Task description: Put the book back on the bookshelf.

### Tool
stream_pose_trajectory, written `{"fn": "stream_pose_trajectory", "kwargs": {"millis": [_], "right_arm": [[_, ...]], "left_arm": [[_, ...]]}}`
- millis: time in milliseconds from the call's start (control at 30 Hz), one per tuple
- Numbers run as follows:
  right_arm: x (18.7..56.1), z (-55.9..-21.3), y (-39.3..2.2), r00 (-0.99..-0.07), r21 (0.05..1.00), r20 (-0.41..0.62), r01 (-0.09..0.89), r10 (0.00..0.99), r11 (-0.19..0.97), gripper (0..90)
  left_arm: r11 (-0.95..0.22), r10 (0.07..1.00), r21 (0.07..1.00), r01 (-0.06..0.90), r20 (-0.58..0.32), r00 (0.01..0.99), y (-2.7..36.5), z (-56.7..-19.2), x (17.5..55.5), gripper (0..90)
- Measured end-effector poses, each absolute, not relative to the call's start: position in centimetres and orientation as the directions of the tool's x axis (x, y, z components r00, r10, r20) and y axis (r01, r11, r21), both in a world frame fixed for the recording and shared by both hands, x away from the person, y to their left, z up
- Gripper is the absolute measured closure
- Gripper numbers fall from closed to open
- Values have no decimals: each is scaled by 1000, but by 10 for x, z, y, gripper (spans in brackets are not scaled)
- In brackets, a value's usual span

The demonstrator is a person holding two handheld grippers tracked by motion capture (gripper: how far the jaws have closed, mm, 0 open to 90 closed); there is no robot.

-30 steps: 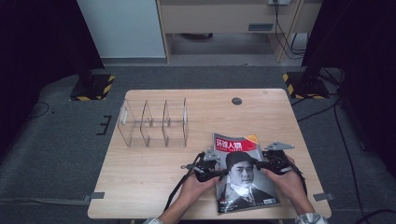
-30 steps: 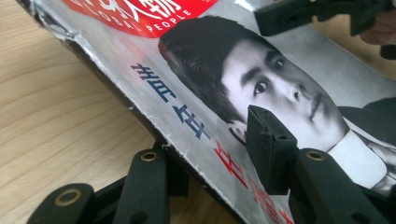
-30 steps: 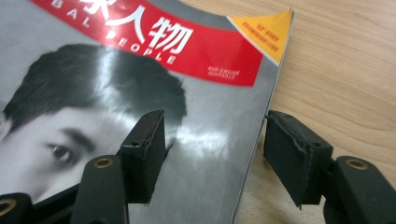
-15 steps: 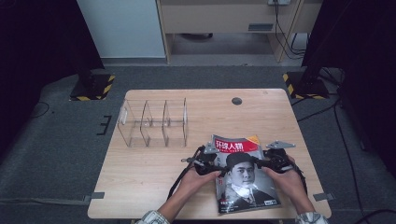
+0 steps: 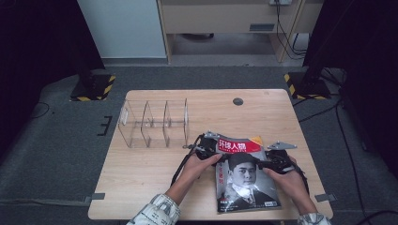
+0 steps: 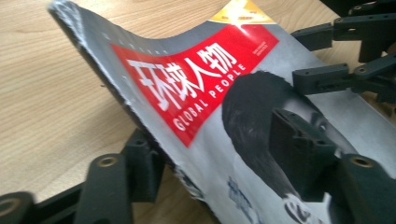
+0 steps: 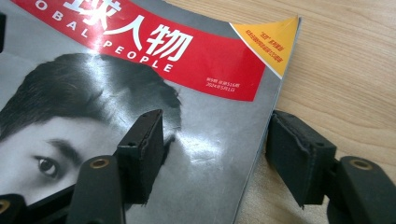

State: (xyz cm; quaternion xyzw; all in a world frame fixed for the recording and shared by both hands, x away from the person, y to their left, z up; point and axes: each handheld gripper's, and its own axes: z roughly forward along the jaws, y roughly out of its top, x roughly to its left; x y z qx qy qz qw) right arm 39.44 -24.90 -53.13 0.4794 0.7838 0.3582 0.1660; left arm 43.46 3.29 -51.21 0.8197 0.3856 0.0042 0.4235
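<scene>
The table [image 5: 141, 168] bears an empty rack [image 5: 155, 123]; the magazine [image 5: 244, 180] lies near me, not yet filed. My left claw [image 6: 219, 154] has just been closing astride its lifted spine edge — my right [image 7: 219, 154] straddles the other edge, neither visibly clamped.

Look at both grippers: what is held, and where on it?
The magazine. The left gripper straddles its raised spine edge; the right gripper straddles its opposite edge near the top. Whether either presses firmly cannot be told.
</scene>
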Motion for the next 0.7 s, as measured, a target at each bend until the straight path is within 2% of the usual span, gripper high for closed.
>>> {"fn": "stream_pose_trajectory", "kwargs": {"millis": [200, 467, 700], "right_arm": [[393, -531, -252, -473, 728, 93, 633, 876, 264, 455], [393, -531, -253, -472, 729, 95, 632, 877, 262, 494], [391, -531, -253, -470, 727, 101, 637, 877, 258, 503]], "left_arm": [[-340, 646, 699, 629, -313, 696, 30, -509, 442, 567], [-328, 656, 698, 636, -317, 686, 28, -505, 448, 714], [-330, 665, 693, 641, -312, 679, 25, -504, 451, 722]]}}
